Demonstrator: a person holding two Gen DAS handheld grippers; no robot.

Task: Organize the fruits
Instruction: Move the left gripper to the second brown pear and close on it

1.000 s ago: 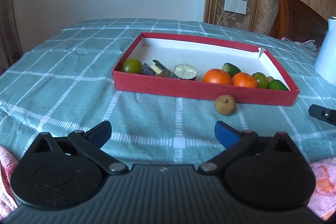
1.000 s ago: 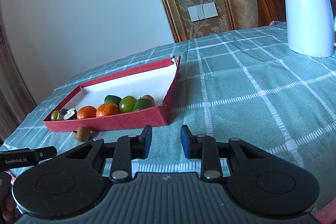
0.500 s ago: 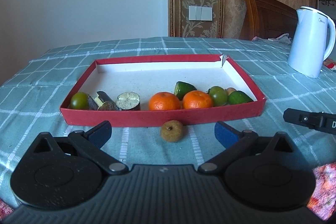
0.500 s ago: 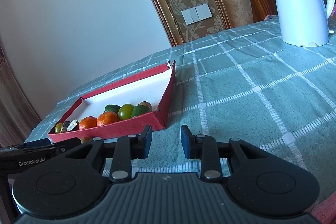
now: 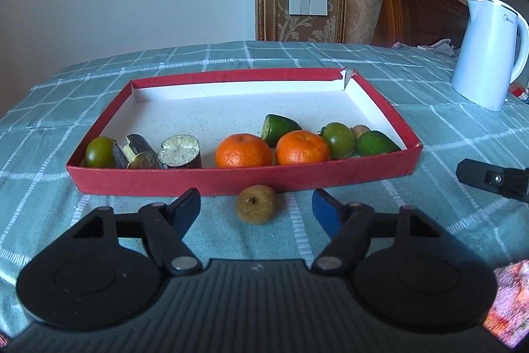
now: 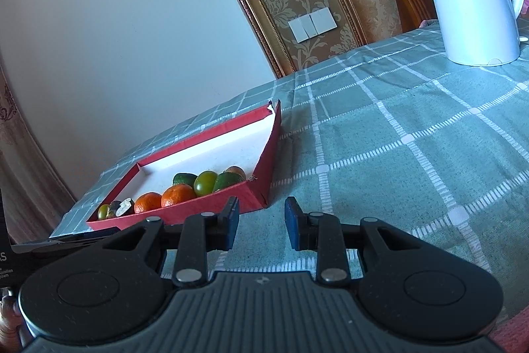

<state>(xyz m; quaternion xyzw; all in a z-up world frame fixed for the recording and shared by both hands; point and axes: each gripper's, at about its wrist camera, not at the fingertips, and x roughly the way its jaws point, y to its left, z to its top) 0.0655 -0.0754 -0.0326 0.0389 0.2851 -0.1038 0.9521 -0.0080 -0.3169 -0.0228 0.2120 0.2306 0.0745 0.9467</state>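
A small brown round fruit lies on the green checked cloth, just in front of the red tray. My left gripper straddles it. Its jaws are closing, with the fruit between the blue pads and a gap on each side. Inside the tray sit two oranges, green tomatoes, green fruit pieces and dark cut chunks. My right gripper hovers over bare cloth to the right of the tray, shut with nothing in it.
A white electric kettle stands at the far right of the table. A wooden headboard and a papered wall rise behind. A fingertip of the right gripper pokes in at the right edge of the left wrist view.
The left wrist view swung round until the brown fruit sat centred between the jaws, and those jaws have narrowed. The right gripper rolled a little and stayed shut.
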